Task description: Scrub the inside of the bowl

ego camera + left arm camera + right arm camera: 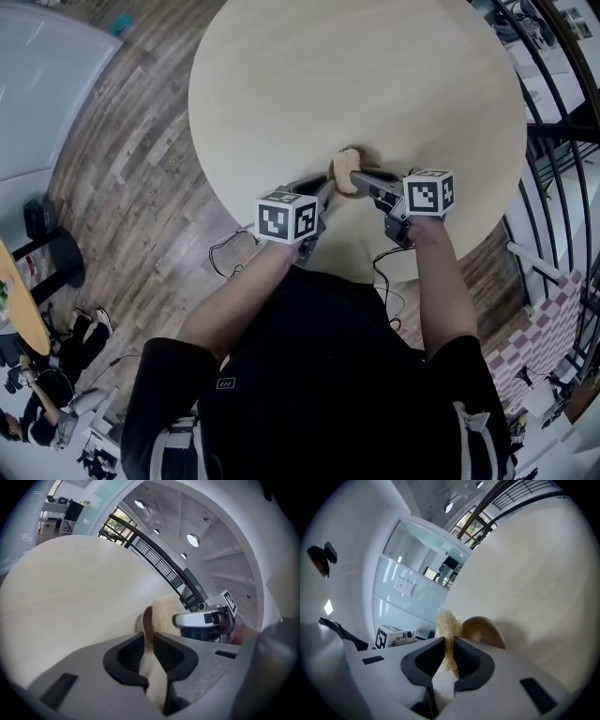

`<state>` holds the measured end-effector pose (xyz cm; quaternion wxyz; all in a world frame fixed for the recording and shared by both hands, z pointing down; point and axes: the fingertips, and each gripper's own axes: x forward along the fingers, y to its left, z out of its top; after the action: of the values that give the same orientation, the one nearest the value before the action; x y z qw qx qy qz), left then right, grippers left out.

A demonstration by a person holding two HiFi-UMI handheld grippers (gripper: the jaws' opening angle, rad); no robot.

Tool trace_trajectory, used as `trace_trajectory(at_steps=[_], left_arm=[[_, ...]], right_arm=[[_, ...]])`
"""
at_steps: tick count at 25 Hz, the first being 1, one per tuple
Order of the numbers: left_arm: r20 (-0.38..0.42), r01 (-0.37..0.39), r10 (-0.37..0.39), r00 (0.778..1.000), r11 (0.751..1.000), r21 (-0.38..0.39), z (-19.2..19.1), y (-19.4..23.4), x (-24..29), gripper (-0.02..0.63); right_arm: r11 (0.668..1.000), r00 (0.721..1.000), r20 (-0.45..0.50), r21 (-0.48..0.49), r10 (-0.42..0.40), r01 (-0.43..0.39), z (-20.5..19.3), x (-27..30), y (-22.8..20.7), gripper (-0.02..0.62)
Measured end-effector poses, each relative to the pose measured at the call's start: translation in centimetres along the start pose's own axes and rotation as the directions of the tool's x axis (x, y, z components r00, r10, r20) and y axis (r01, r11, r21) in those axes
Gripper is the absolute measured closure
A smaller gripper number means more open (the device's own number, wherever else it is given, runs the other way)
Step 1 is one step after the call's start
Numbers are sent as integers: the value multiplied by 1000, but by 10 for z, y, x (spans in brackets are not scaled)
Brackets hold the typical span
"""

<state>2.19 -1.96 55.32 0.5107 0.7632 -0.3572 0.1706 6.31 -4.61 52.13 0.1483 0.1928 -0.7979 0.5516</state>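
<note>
Left gripper [149, 638] is pinched nearly closed on the thin rim of the wooden bowl [146, 619]; right gripper [449, 645] clamps a fibrous scrub pad [447, 620] touching the bowl; the bowl sits toward 6 o'clock on the round table [281, 75].

Looks steeply down on a round pale desk [356, 66] over a wood-plank floor [141, 187]. Holds left gripper [330, 185] and right gripper [362, 176] close together above the desk's near part, fingers converging on a small tan bowl [338, 176] and a rough yellowish sponge [350, 157] touching it. Wears a black shirt [328, 375].
</note>
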Motion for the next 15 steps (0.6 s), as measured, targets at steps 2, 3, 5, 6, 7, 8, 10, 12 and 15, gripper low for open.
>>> trace_trajectory(at_steps=[2,3,5,6,7,8,10,12,15], left_arm=[[6,5,-5,1000,1000,12,3,0,-4,551],[9,6,-7,1000,1000,22,4,0,-6,551],[16,9,-10,1000,999,47,7,2,-14,551],[21,11,-12,1000,998,59,10,2,-20,551],[27,14,-16,999,997,71,12,2,-25,552],[34,20,-23,999,996,87,15,1,-31,552],[45,43,-49,998,990,135,26,-3,-39,551],[54,72,-84,995,978,194,38,-9,-46,552],[62,99,-122,991,953,288,46,-23,-61,552]], right_arm=[[999,995,89,17,33,-35,13,-9,8,528],[999,991,126,17,43,-45,18,-14,13,528],[999,983,179,2,49,-50,24,-23,24,528],[999,979,198,-8,49,-48,26,-27,30,528],[999,975,215,-17,48,-46,26,-30,37,528],[999,971,235,-25,47,-43,26,-34,45,527],[999,956,292,-39,38,-28,30,-43,58,526],[999,935,354,-47,24,-8,35,-51,72,527],[998,901,434,-56,13,12,34,-65,93,526]])
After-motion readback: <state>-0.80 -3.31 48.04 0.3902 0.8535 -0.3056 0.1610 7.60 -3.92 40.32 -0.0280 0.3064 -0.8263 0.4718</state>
